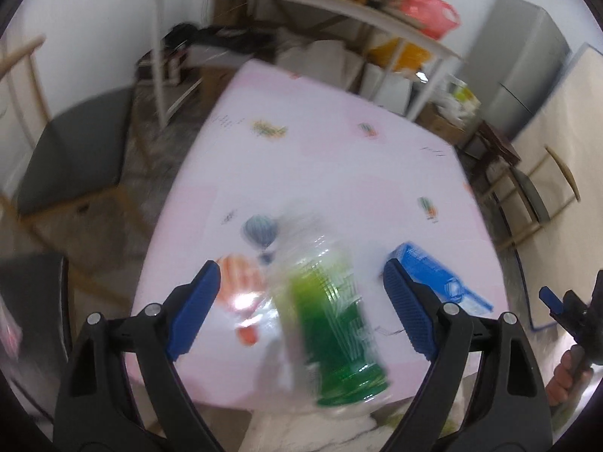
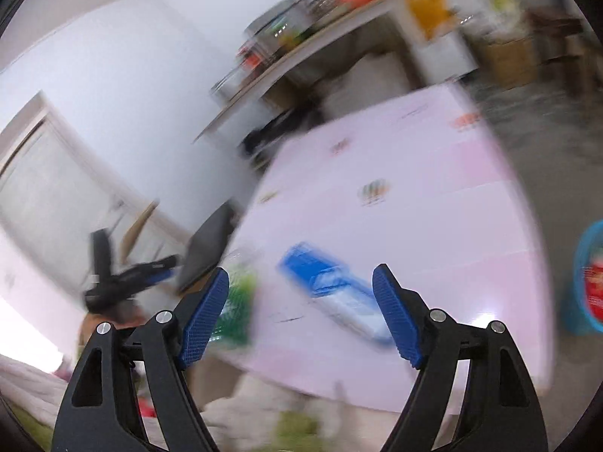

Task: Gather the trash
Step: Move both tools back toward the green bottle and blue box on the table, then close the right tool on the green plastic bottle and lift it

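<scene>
A clear plastic bottle with a green label (image 1: 331, 316) lies on the pink tablecloth (image 1: 320, 158) near the table's front edge. My left gripper (image 1: 301, 309) is open, with the bottle between its blue fingers but apart from both. A blue and white carton (image 1: 437, 278) lies to the bottle's right. In the right wrist view the carton (image 2: 335, 293) lies between the fingers of my open right gripper (image 2: 301, 312), and the green bottle (image 2: 237, 305) shows by the left finger. Both views are blurred.
A blue bin (image 2: 588, 282) with red contents stands on the floor right of the table. Chairs (image 1: 71, 158) stand at both table sides. A cluttered white shelf (image 1: 301, 3) and a grey fridge (image 1: 520, 64) stand behind. The other gripper (image 1: 565, 309) shows at the right edge.
</scene>
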